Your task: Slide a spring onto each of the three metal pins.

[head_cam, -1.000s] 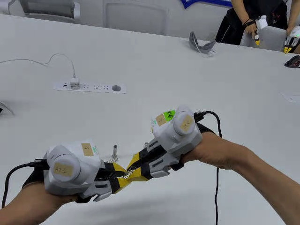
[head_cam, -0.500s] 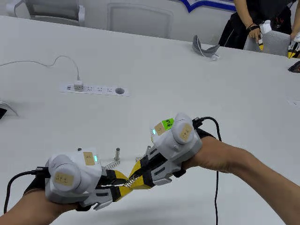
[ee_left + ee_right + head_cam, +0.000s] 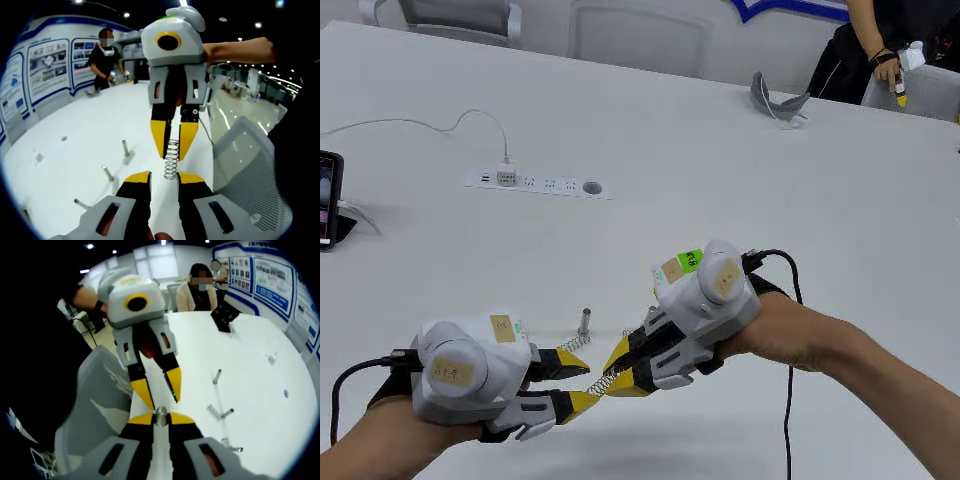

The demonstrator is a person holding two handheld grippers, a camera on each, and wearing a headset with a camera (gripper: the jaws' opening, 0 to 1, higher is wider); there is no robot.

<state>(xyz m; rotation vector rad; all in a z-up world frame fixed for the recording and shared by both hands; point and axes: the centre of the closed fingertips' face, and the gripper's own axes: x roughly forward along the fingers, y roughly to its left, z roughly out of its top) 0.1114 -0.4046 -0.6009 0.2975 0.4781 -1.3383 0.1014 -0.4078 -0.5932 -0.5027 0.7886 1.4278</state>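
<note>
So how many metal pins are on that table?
3, in a row in the left gripper view: far pin, middle pin, near pin, all left of the spring.

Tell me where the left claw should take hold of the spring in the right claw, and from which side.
Probably grip the spring by its free end, the coils beyond the right claw. Come head-on along its axis, facing that claw: the left claw stands open, jaws either side of that end.

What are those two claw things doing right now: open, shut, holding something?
Left gripper: open, holding nothing.
Right gripper: shut on the spring.
</note>
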